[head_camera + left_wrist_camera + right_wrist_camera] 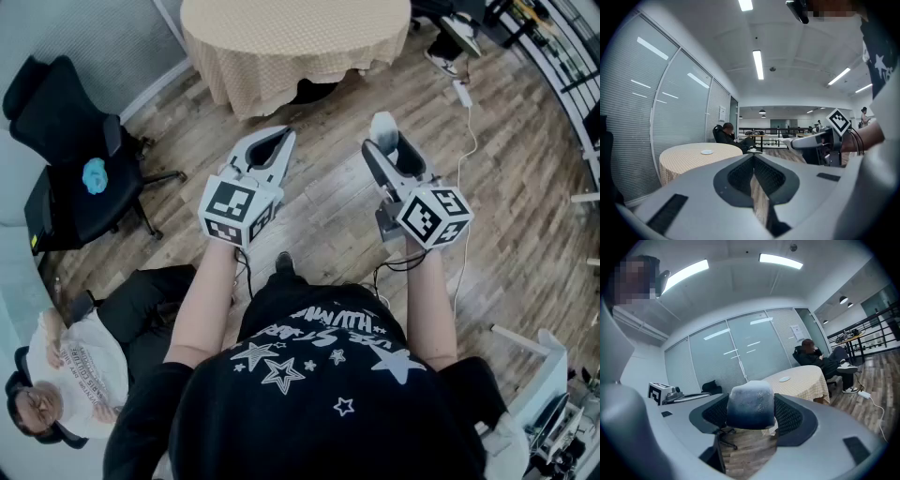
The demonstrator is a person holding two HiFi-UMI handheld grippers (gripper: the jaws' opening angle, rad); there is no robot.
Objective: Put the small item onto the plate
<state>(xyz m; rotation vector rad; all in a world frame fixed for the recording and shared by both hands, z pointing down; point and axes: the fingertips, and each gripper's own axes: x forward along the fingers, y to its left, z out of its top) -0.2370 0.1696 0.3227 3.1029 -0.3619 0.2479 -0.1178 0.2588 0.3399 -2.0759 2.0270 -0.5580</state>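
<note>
A round table (295, 37) with a beige checked cloth stands ahead of me across the wooden floor. On it lies a small white plate (707, 152), which the right gripper view also shows (784, 378). My right gripper (384, 131) is shut on the small item (751, 401), a pale block that darkens to grey-blue at its base and fills the space between the jaws. My left gripper (279, 139) is shut with nothing in it, its jaws meeting at the tip (753, 159). Both grippers are held in the air, short of the table.
A black office chair (70, 159) with a blue thing on its seat stands at the left. A person sits low at the left (66, 366). Another person (726, 136) sits beyond the table. A white cable and power strip (464, 94) lie on the floor at the right.
</note>
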